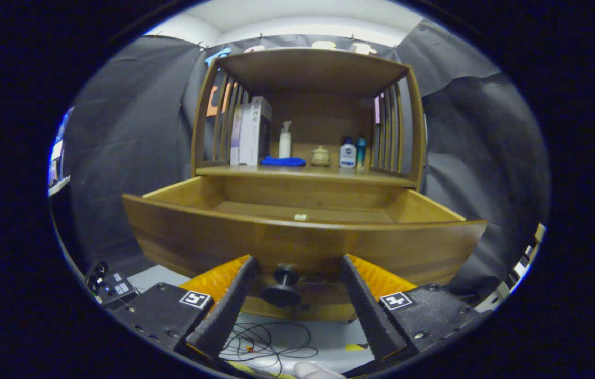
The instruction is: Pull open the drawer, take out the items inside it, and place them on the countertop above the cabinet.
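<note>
The wooden drawer (pixel 302 239) stands pulled out of the cabinet, its curved front just ahead of my fingers. Its dark round knob (pixel 281 287) sits between the two fingers, nearer the left one, and neither finger touches it. My gripper (pixel 298 260) is open with nothing held. On the drawer floor, near the front wall, lies a small pale item (pixel 301 216); the front wall hides the rest of the floor. Above the drawer runs the countertop (pixel 381 177) of the cabinet.
The countertop carries two tall boxes (pixel 252 131), a white spray bottle (pixel 285 139), a blue cloth (pixel 283 161), a small jar (pixel 320 156) and two small bottles (pixel 348 154). Slatted sides and a top board (pixel 313 71) enclose it. Cables (pixel 268 339) lie on the floor below.
</note>
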